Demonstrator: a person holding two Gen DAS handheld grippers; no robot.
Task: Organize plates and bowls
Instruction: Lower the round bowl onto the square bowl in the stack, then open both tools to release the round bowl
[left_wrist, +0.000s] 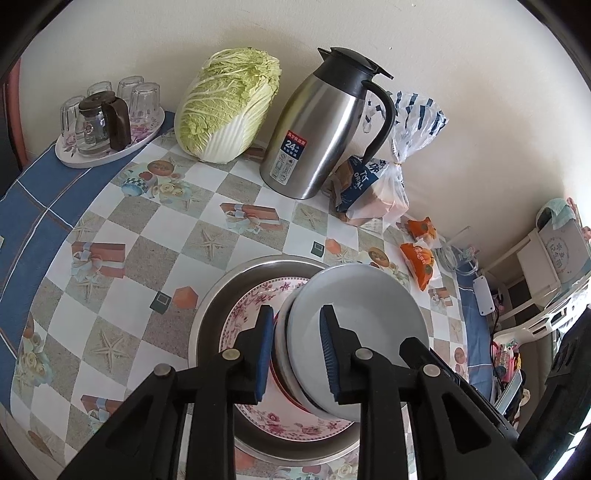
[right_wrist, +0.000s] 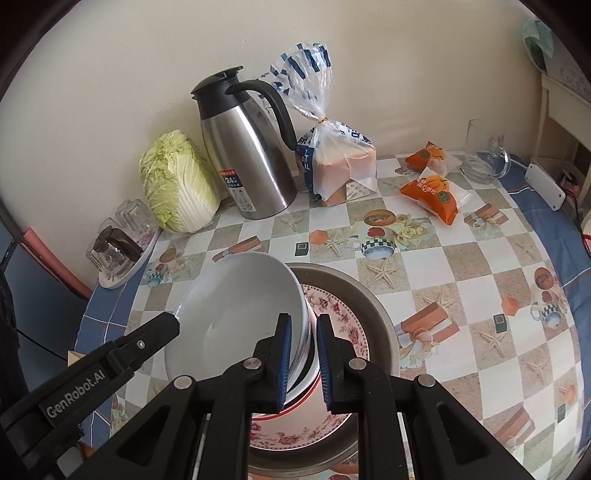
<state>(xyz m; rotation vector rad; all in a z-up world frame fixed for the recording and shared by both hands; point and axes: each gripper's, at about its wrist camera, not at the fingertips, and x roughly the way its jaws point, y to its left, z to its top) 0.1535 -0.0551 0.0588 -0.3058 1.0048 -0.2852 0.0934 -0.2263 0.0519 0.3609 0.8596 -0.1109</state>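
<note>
A stack of white bowls (left_wrist: 354, 325) is held tilted over a floral plate (left_wrist: 251, 310) that lies in a steel basin (left_wrist: 210, 314). My left gripper (left_wrist: 297, 354) is shut on the stack's rim at one side. My right gripper (right_wrist: 303, 362) is shut on the rim at the other side. In the right wrist view the top bowl (right_wrist: 236, 314) tips left above the floral plate (right_wrist: 340, 317) and the basin (right_wrist: 380, 314). A red-rimmed bowl sits lowest in the stack. The left gripper's body (right_wrist: 92, 369) shows at the lower left of the right wrist view.
On the checkered tablecloth (left_wrist: 147, 240) stand a steel thermos jug (left_wrist: 317, 129), a napa cabbage (left_wrist: 225, 107), a bagged bread loaf (left_wrist: 376, 188), orange snack packs (left_wrist: 421, 251) and a tray of glasses (left_wrist: 107, 122). A glass mug (right_wrist: 484, 155) stands far right. The wall is behind.
</note>
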